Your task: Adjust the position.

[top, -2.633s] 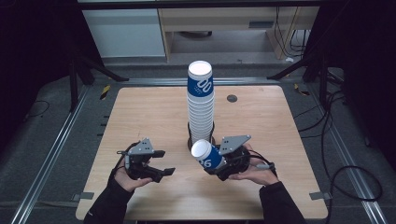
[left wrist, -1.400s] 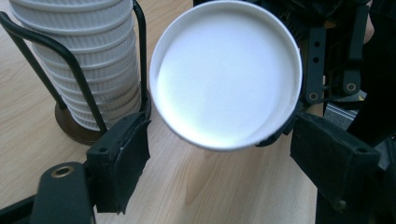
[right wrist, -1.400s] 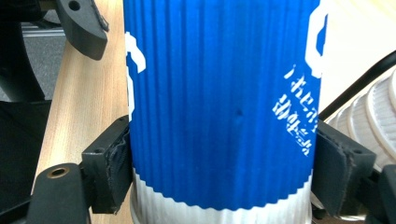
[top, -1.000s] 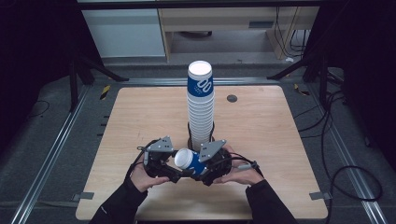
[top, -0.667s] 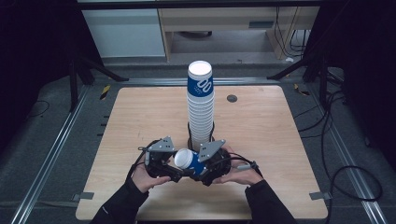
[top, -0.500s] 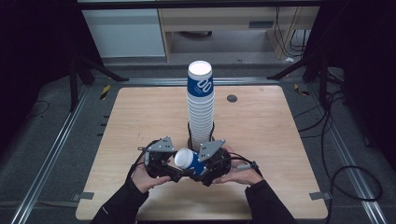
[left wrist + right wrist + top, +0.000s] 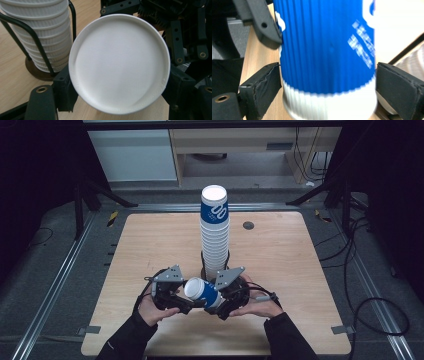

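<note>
Left gripper [image 7: 186,304] clamps the blue paper cup [image 7: 202,292] at its rim end, at six o'clock from the cup stack [image 7: 215,235]. Right gripper [image 7: 218,307] has just been opening, apparently letting go. Handover nearly done; placing remains.

Wooden table [image 7: 300,270], tall cup stack [image 7: 215,232] (wire holder), perhaps a small hole [image 7: 248,225]

the held cup [image 7: 202,291] is ribbed blue with a white band and white base; the stacked cups [image 7: 215,237] are white, the top one blue; the bench [image 7: 150,240] is pale wood.
</note>
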A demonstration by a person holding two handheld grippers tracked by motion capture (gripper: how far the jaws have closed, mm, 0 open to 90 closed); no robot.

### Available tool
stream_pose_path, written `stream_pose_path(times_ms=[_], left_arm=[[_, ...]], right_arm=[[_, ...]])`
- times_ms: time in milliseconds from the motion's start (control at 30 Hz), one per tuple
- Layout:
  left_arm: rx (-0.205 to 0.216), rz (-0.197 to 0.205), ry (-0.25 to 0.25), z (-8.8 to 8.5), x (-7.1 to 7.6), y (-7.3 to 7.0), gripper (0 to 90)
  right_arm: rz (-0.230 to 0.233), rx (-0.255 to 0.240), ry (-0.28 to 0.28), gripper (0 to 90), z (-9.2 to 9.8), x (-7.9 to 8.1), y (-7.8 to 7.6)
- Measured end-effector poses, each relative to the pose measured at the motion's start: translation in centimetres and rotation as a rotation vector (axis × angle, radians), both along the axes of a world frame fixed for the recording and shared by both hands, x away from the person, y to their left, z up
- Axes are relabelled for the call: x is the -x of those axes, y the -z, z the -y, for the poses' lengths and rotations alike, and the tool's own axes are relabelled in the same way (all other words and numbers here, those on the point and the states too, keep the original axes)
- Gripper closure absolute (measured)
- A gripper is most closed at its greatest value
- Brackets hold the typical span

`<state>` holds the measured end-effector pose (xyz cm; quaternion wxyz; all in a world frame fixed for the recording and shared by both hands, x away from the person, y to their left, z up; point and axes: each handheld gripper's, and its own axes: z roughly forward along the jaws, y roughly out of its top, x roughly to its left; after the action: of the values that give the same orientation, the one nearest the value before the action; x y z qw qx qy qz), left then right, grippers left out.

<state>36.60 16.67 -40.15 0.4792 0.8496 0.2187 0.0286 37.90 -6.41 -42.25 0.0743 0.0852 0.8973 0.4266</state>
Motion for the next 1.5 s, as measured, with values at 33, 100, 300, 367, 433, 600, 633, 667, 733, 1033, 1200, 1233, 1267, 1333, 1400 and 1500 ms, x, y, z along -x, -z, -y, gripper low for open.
stream_pose_path(times_ms=[33, 100, 300, 367, 433, 600, 633, 667, 733, 1033, 1200, 1233, 1267, 1333, 1400, 1500], left_arm=[[0.004, 0.003, -0.005, -0.2, 0.0, -0.1, 24.9], [0.016, 0.008, -0.017, -0.7, -0.1, -0.3, 24.9], [0.072, 0.028, -0.035, -1.9, -0.4, -0.6, 24.9], [0.121, 0.027, -0.031, -2.2, -0.5, -0.5, 24.8], [0.145, 0.030, -0.031, -2.4, -0.5, -0.4, 24.8], [0.196, 0.040, -0.016, -2.3, -0.4, -0.1, 24.8], [0.201, 0.038, -0.012, -2.3, -0.4, -0.1, 24.9], [0.203, 0.041, -0.007, -2.2, -0.4, 0.0, 24.9], [0.207, 0.040, 0.002, -2.1, -0.3, 0.1, 24.9], [0.204, 0.034, 0.065, -1.2, 0.1, 0.3, 24.9], [0.192, 0.031, 0.096, -0.6, 0.3, 0.4, 25.0], [0.189, 0.033, 0.101, -0.5, 0.4, 0.4, 25.0], [0.185, 0.034, 0.104, -0.4, 0.4, 0.4, 25.0], [0.181, 0.031, 0.108, -0.4, 0.4, 0.4, 25.0], [0.179, 0.024, 0.109, -0.4, 0.4, 0.5, 25.0], [0.177, 0.018, 0.106, -0.4, 0.3, 0.5, 24.7]], right_arm=[[-0.001, -0.009, 0.009, 7.5, 0.2, 0.0, -0.2], [0.003, -0.026, 0.027, 7.4, 0.8, 0.0, -0.4], [-0.016, -0.074, 0.077, 7.2, 2.6, 0.1, -0.8], [-0.019, -0.087, 0.085, 7.3, 3.0, 0.1, -0.8], [-0.029, -0.104, 0.088, 7.1, 3.3, 0.1, -0.8], [-0.055, -0.146, 0.082, 7.2, 3.5, 0.0, -0.8], [-0.058, -0.148, 0.078, 7.2, 3.4, 0.0, -0.6], [-0.058, -0.148, 0.078, 7.2, 3.4, 0.0, -0.6], [-0.067, -0.153, 0.068, 7.2, 3.2, 0.0, -0.5], [-0.103, -0.183, 0.016, 7.6, 2.6, 0.0, -0.2], [-0.115, -0.184, -0.009, 8.1, 2.0, 0.2, 0.0], [-0.119, -0.182, -0.017, 9.7, 1.9, 0.2, 0.1], [-0.120, -0.181, -0.024, 11.4, 1.9, 0.2, 0.2], [-0.124, -0.189, -0.036, 13.7, 1.8, 0.3, 0.2], [-0.127, -0.187, -0.042, 14.5, 1.8, 0.2, 0.3], [-0.136, -0.185, -0.043, 15.0, 1.8, 0.1, 0.4]])
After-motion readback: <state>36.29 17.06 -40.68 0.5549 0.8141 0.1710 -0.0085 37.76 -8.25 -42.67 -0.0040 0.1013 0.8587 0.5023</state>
